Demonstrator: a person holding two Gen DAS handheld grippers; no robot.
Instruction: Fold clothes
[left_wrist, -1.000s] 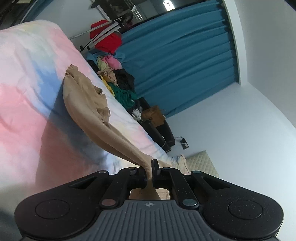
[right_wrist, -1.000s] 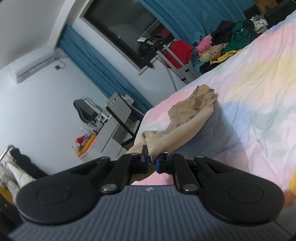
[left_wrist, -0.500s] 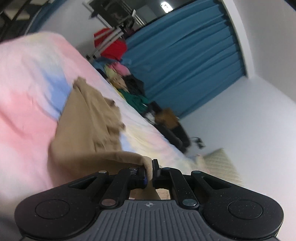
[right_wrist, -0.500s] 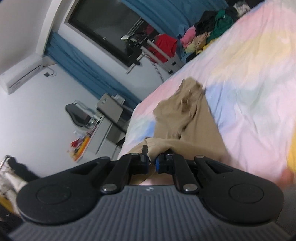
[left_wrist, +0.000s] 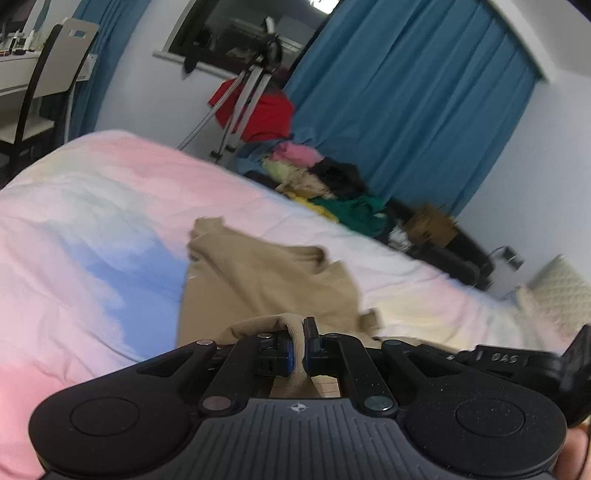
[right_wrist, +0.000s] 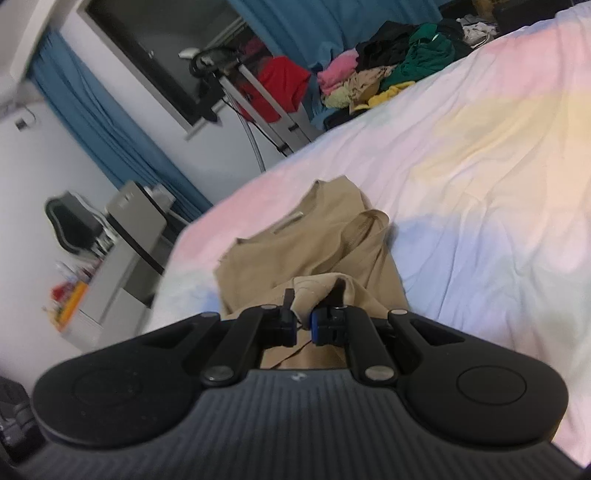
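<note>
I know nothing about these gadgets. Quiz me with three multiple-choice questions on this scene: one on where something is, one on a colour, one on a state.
1. Where does the tan garment lie?
A. on the pastel bedspread
B. on the floor
C. on a chair

2. What colour are the curtains?
A. white
B. blue
C. yellow

3. What are the right gripper and left gripper doing?
A. both open, empty
B. one open
C. both shut on fabric

Answers: 1 A, the garment rests on the bedspread; 2 B, blue folds hang behind; 3 C, tan cloth sits pinched between each pair of jaws.

Home bedroom: pastel-sheeted bed (left_wrist: 110, 206), curtains (left_wrist: 406, 110), clothes heap (right_wrist: 388, 70).
</note>
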